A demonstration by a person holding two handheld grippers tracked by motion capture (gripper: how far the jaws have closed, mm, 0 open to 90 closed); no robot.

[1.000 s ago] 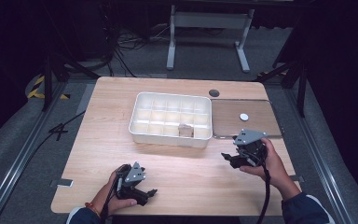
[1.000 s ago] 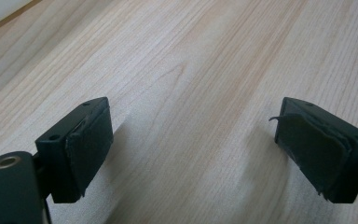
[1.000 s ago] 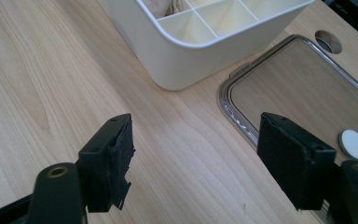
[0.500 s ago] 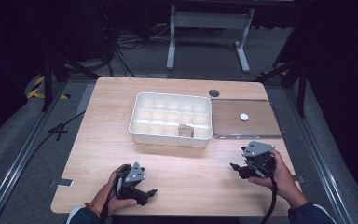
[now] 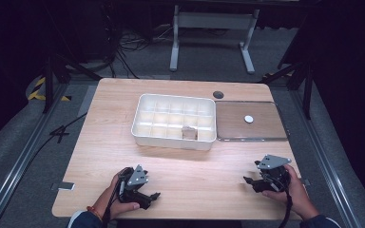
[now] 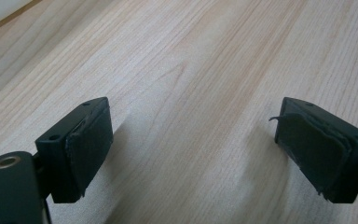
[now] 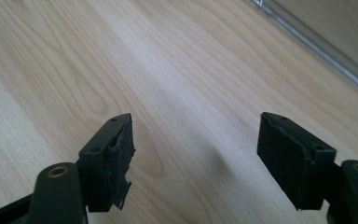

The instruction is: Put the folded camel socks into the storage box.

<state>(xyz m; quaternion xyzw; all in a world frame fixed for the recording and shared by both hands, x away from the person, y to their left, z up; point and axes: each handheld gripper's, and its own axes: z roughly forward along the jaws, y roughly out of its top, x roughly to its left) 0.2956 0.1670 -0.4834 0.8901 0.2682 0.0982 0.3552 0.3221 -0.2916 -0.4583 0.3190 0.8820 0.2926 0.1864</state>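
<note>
White tray (image 5: 147, 134) already holds the small block (image 5: 188, 132) in a front compartment; my left gripper (image 5: 148, 198) and right gripper (image 5: 250, 181) rest gaping, empty, near the table's (image 5: 109, 142) front edge, so little seems left.

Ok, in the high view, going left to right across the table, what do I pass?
Left gripper → white compartment tray → small pale block in the tray → clear lid lying flat with a white disc on it → right gripper.

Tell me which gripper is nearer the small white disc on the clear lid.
Right. The right gripper sits just below the white disc; the left gripper is far off toward the table's opposite corner.
</note>
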